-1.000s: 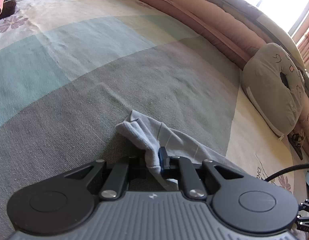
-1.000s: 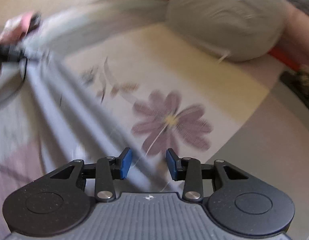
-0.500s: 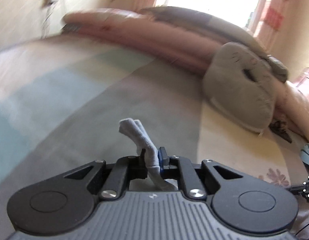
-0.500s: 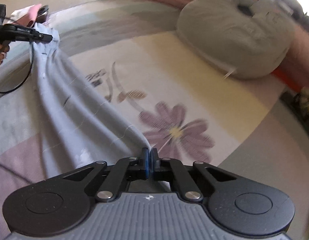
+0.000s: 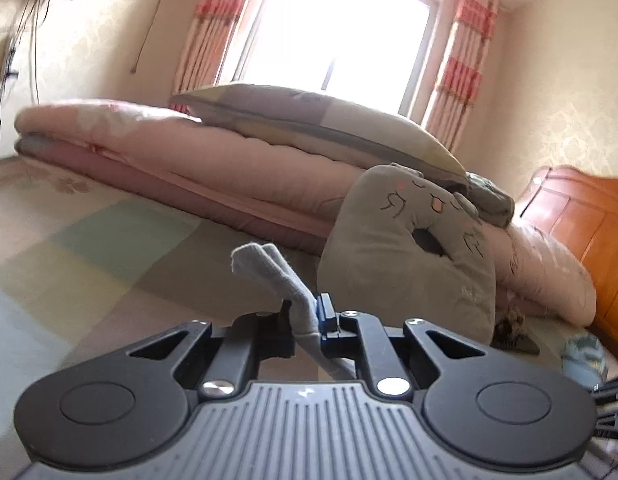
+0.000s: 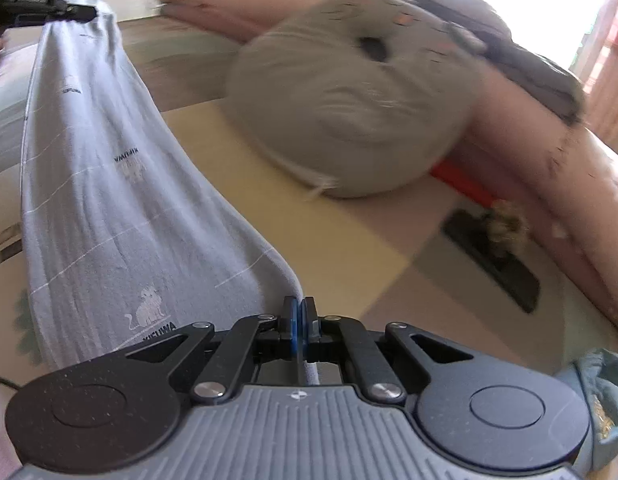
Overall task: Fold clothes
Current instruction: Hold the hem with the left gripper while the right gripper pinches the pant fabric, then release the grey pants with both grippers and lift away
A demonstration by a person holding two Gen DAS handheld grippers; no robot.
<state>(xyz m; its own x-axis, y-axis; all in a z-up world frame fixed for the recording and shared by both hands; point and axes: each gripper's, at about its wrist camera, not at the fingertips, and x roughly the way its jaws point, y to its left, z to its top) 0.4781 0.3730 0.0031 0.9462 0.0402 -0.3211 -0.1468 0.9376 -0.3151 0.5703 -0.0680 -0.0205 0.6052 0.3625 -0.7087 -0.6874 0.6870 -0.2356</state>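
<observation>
Pale blue garment (image 6: 109, 184), thin white stripes

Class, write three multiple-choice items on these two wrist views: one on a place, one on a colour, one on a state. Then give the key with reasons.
1. Where does the grey animal-face cushion rest?
A. on the bed, against the pink quilt
B. on the floor
C. on the windowsill

2. What colour is the garment?
A. red
B. light grey
C. black

3. How does the right gripper stand?
A. wide open
B. shut on the garment
C. out of view

Key: A, it leans on the folded bedding; B, pale grey with thin white lines; B, pads pinch the cloth edge.
</observation>
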